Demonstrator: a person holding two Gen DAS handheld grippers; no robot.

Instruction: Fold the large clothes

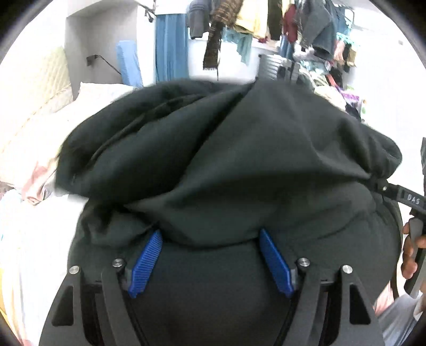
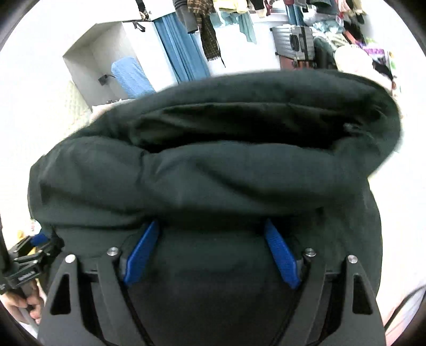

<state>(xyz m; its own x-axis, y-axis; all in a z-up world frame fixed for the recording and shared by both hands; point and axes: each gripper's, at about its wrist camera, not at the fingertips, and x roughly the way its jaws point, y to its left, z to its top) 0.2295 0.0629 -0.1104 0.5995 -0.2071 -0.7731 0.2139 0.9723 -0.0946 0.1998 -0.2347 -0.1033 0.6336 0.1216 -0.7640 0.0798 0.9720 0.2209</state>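
A large dark green garment [image 1: 226,149] fills the left wrist view, bunched in thick folds over the white bed; it also fills the right wrist view [image 2: 213,165]. The left gripper [image 1: 210,234] has its blue fingers [image 1: 145,263] spread wide, with cloth draped over the tips. The right gripper [image 2: 211,226] also has its blue fingers [image 2: 282,255] spread wide under the cloth. The fingertips are hidden by fabric in both views. The right gripper shows at the right edge of the left wrist view [image 1: 404,197]; the left gripper shows at the left edge of the right wrist view [image 2: 29,258].
A white bed [image 1: 34,226] lies under the garment, with a quilted headboard [image 1: 34,79] at the left. Behind are a blue curtain [image 1: 170,48], a rack of hanging clothes [image 1: 266,24], a grey suitcase [image 2: 295,42] and piled clothes [image 1: 343,87] at the right.
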